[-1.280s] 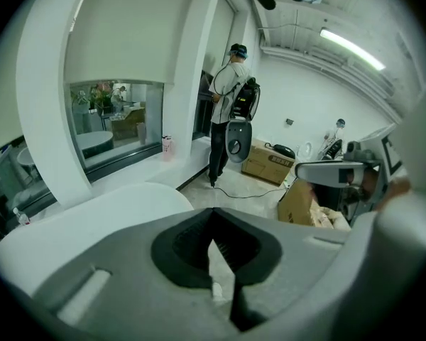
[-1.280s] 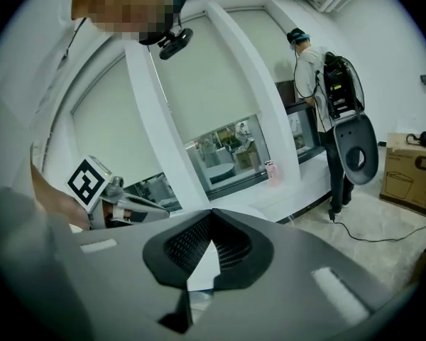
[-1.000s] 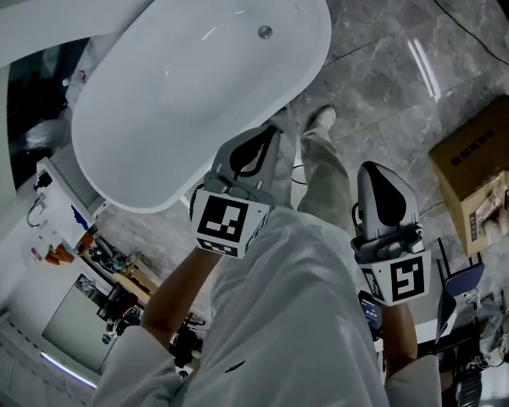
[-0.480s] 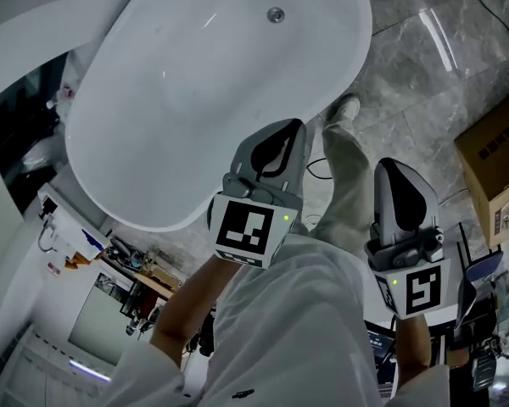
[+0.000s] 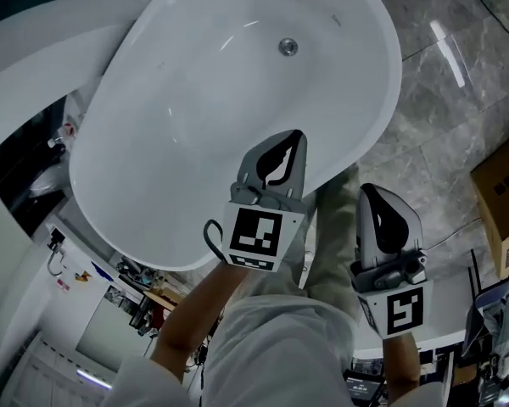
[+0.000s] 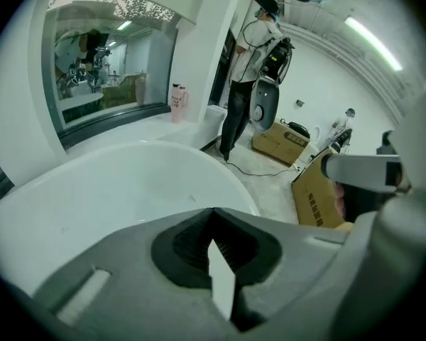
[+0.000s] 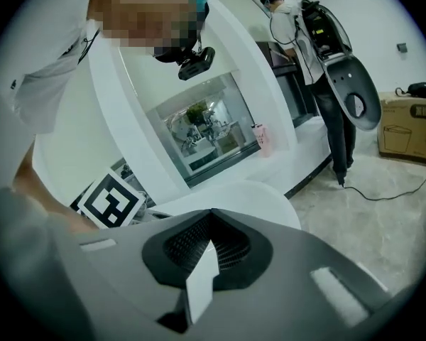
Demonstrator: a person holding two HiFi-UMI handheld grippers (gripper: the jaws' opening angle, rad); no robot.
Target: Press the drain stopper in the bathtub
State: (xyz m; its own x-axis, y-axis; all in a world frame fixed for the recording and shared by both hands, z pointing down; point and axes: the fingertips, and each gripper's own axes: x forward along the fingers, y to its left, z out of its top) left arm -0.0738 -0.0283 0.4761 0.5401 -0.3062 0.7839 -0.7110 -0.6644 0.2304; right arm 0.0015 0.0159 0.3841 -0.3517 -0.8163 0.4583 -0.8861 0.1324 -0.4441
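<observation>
Two grippers hang near the tub (image 5: 187,100), jaws pressed together on nothing: the left gripper (image 5: 292,141) over its near rim, the right gripper (image 5: 374,195) beside it. The stopper (image 5: 288,47) lies on the tub's bottom, well apart from both. The frame's top edge cuts off the tub's far end.

Probably a mock-up bathroom inside a lab or studio. White freestanding bathtub (image 5: 195,100) on grey marble-look floor (image 5: 458,100). Cardboard boxes (image 6: 280,139) and loose cable (image 6: 259,169) at right. Cluttered workbenches beyond far window (image 6: 106,69).
</observation>
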